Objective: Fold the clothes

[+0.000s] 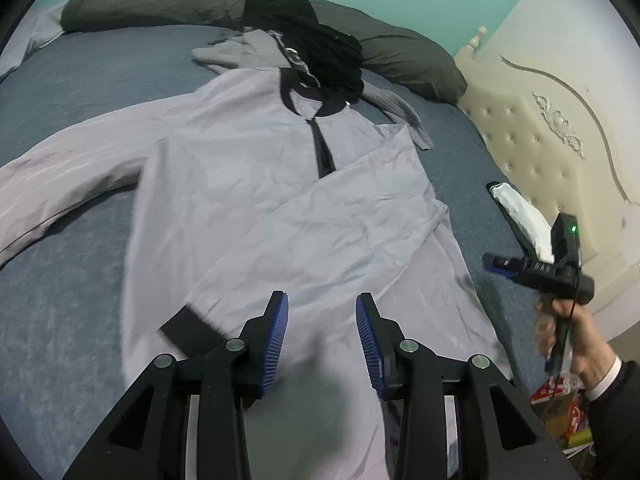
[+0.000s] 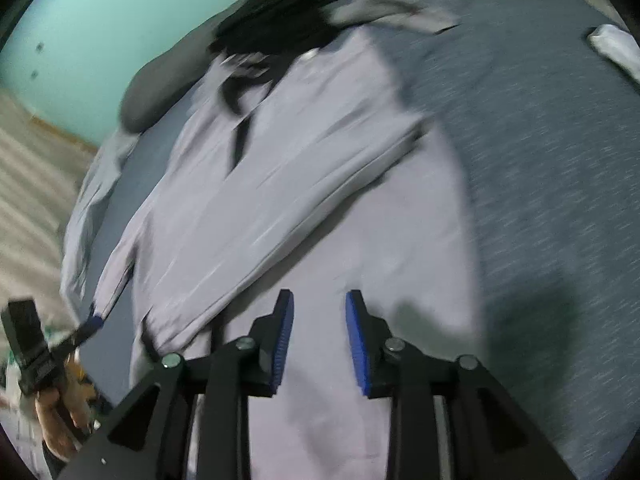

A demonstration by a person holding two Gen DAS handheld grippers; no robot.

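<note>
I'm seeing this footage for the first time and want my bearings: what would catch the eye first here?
A pale grey shirt with a black collar lies spread face up across the blue-grey bed, one sleeve already folded over its chest. Beyond its collar a heap of black clothes sits against a dark pillow. Both grippers are open and empty, the left gripper and the right gripper each above the shirt's lower part.

Right gripper [image 2: 320, 336] over the pale grey shirt [image 2: 304, 184] on the blue-grey bed [image 2: 540, 160], jaws apart, nothing between the blue pads [image 2: 285, 336]. One sleeve folded across the front. Left gripper [image 2: 93, 325] at frame's lower left. View blurred.
</note>
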